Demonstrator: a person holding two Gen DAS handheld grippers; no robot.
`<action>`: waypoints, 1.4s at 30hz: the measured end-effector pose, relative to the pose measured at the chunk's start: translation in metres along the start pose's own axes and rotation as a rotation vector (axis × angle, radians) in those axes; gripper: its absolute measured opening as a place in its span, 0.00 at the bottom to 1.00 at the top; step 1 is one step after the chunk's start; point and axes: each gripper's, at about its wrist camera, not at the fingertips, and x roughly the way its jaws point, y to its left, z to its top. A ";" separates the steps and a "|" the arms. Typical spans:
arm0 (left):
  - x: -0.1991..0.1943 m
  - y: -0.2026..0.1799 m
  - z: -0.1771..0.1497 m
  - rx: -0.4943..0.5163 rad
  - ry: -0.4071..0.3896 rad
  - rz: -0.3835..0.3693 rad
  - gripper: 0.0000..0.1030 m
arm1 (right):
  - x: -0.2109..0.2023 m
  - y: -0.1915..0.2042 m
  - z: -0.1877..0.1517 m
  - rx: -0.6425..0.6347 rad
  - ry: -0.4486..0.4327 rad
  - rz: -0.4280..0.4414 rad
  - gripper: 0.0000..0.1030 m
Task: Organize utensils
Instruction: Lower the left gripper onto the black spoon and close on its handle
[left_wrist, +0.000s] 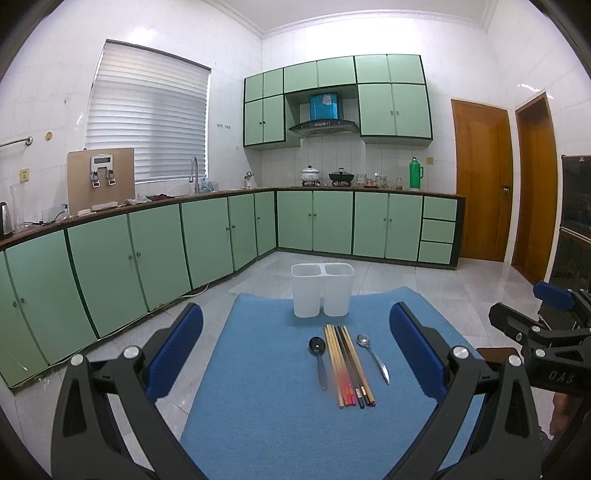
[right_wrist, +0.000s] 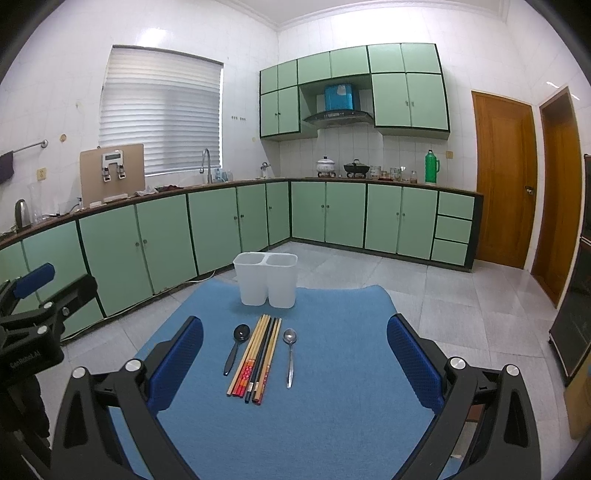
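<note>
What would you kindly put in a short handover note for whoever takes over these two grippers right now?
Left gripper: open, holding nothing, above the blue mat.
Right gripper: open, holding nothing, beside it.
On the mat, side by side: black spoon, bundle of chopsticks, metal spoon.
White two-compartment holder stands upright at the mat's far edge; nothing shows above its rims.
Done: nothing yet.
Left: move all utensils into the holder.

**Bright, even light; strong fisheye bend**

Both views are sharp and evenly lit. Glare sheens the white wall tiles (left_wrist: 528, 88) far right and the floor (right_wrist: 461, 295). The window blind (left_wrist: 147, 122) glows softly. Shadows are faint. Straight lines bow near the black-vignetted corners.
</note>
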 end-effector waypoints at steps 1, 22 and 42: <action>0.004 0.001 -0.001 0.000 0.006 0.001 0.95 | 0.003 0.000 0.000 -0.003 0.004 -0.003 0.94; 0.204 0.045 -0.055 0.014 0.408 0.094 0.95 | 0.238 -0.024 -0.032 0.031 0.439 0.038 0.91; 0.309 0.021 -0.090 -0.016 0.577 -0.011 0.94 | 0.349 -0.012 -0.069 0.001 0.634 0.075 0.46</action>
